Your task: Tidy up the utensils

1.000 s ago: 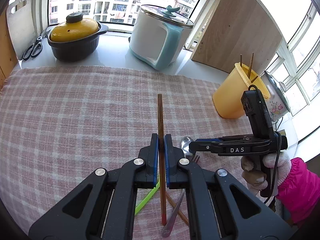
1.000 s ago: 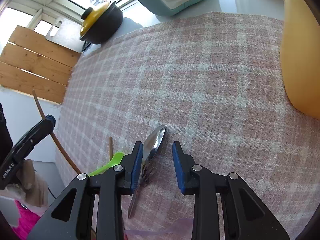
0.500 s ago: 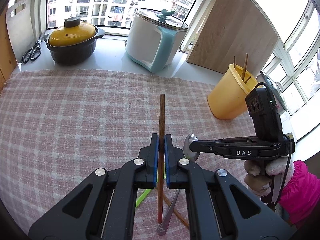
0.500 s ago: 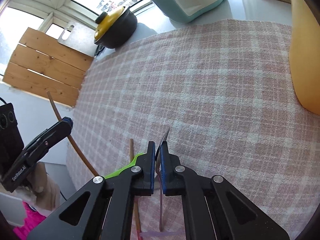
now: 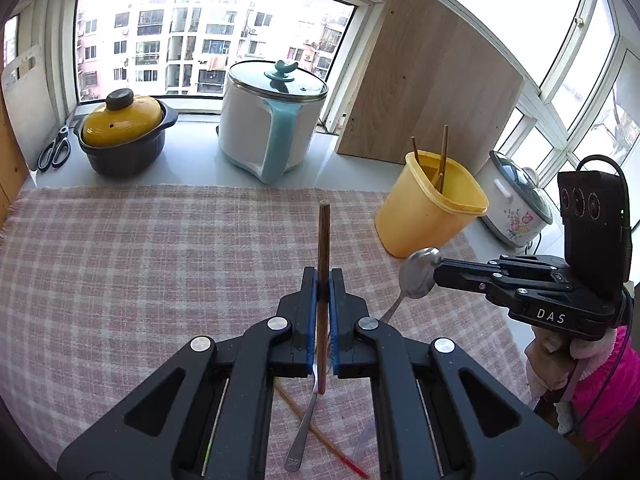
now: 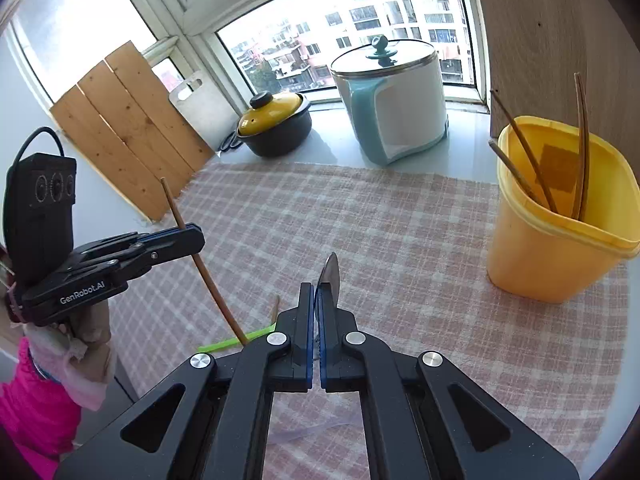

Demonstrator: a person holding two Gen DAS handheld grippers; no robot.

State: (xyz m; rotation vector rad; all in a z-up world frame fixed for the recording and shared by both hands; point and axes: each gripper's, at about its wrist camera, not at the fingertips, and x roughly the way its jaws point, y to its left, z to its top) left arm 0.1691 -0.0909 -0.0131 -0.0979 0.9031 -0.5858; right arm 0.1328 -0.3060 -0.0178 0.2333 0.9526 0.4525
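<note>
While both tools hang above the pink checked cloth (image 5: 140,260), the left claw (image 5: 323,312) pinches a dark wooden chopstick (image 5: 323,248) and the right claw (image 6: 316,320), having just closed, pinches a steel spoon (image 5: 420,274), both seemingly bound for the yellow plastic tub (image 6: 560,248) already holding chopsticks.

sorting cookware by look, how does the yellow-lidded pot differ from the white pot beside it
The yellow-lidded pot is low and dark, with an opaque yellow lid and black knob. The white pot is taller, with a clear glass lid, teal knob and teal handle. Both stand lidded on the counter by the window.
</note>
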